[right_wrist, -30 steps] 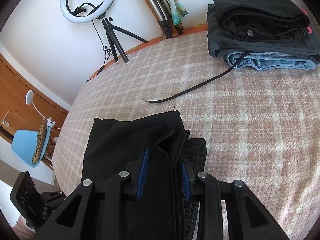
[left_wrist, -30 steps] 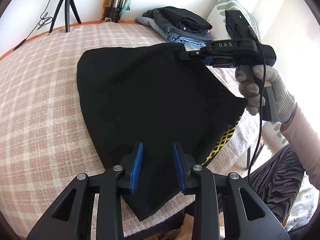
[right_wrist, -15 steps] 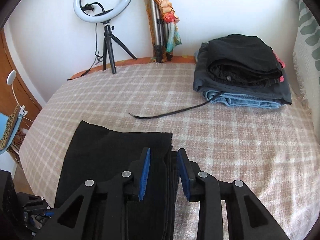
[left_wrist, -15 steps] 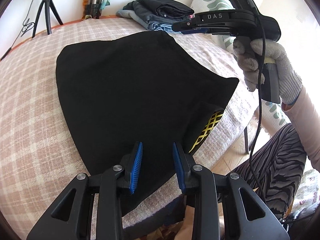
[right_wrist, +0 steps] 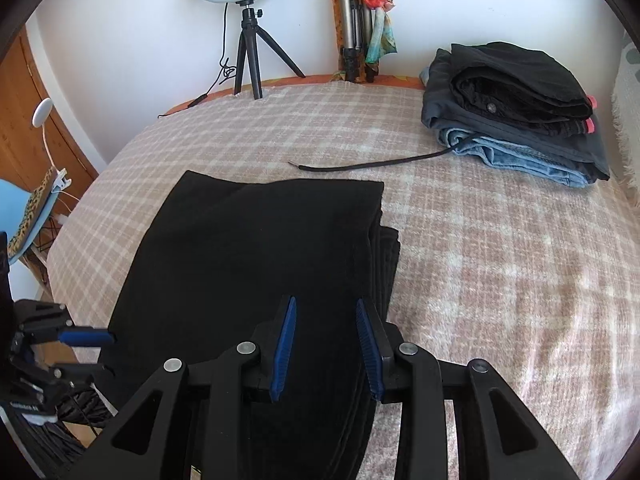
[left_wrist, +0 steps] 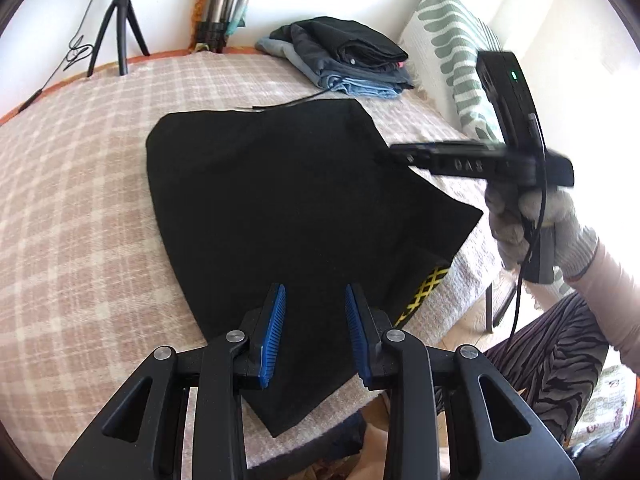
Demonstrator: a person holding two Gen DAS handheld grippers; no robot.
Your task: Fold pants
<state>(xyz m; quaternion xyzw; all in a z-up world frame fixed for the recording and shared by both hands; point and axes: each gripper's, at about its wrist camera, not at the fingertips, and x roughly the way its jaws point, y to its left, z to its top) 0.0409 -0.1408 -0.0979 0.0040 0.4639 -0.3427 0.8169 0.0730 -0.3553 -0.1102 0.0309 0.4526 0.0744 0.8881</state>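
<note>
Black pants (left_wrist: pixel 288 208) lie folded flat on the checked bed cover; they also show in the right wrist view (right_wrist: pixel 256 264), with stacked fold edges along their right side. A yellow-patterned patch (left_wrist: pixel 426 292) shows at their near right corner. My left gripper (left_wrist: pixel 315 334) is open and empty above the near end of the pants. My right gripper (right_wrist: pixel 326 346) is open and empty above the pants' right edge; in the left wrist view it (left_wrist: pixel 394 153) hovers at the pants' far right edge, held by a gloved hand (left_wrist: pixel 532 224).
A stack of folded clothes (right_wrist: pixel 516 104) sits at the far right of the bed, with a black cord (right_wrist: pixel 372 165) trailing from it. A ring light on a tripod (right_wrist: pixel 244 36) stands at the back. A leaf-patterned pillow (left_wrist: pixel 452 44) lies right. The bed edge is near.
The right gripper has lowered toward the pants' right edge and pulled back a little. The left wrist view has swung, showing the pants flatter. Both grippers stay open.
</note>
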